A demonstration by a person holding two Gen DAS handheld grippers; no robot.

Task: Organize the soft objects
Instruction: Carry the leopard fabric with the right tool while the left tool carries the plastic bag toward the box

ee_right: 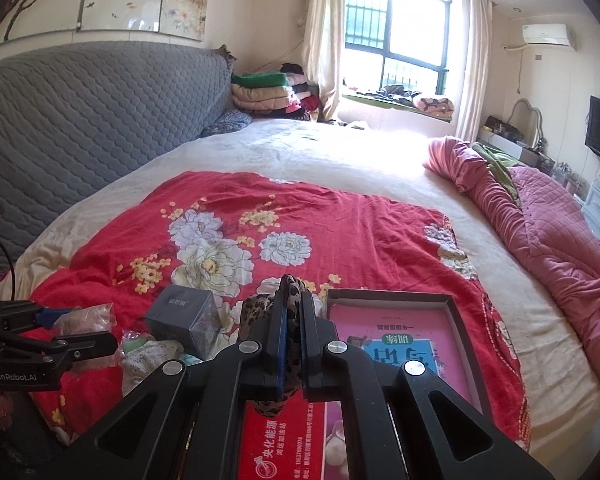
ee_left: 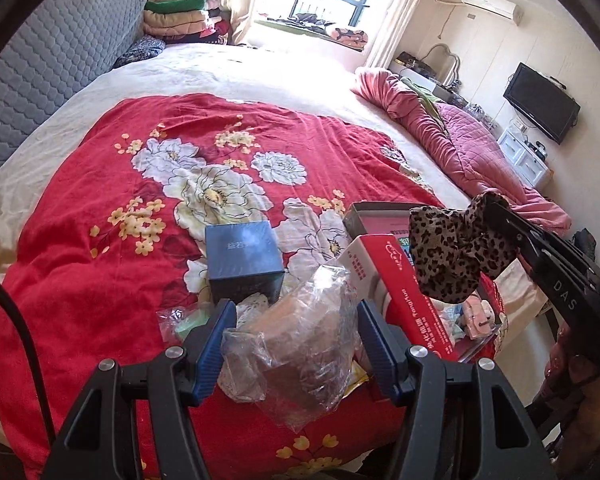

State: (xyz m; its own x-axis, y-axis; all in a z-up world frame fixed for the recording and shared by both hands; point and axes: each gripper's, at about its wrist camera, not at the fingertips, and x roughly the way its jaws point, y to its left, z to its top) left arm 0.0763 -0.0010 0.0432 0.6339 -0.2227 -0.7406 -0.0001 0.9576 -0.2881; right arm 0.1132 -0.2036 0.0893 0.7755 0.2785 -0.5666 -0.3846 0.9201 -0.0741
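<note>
My left gripper is closed on a crinkled clear plastic bag with something brownish inside, its blue pads pressing both sides just above the red floral blanket. In the right wrist view the same left gripper and bag show at the far left. My right gripper is shut on a leopard-print fabric piece, which bulges out to the left of the jaws. From the left wrist view, the right gripper holds that leopard fabric hanging over the boxes.
A dark blue box sits on the blanket beside small wrapped items. A red-and-white carton and an open box with a pink book lie to the right. A pink quilt is bunched along the bed's right side; grey headboard at left.
</note>
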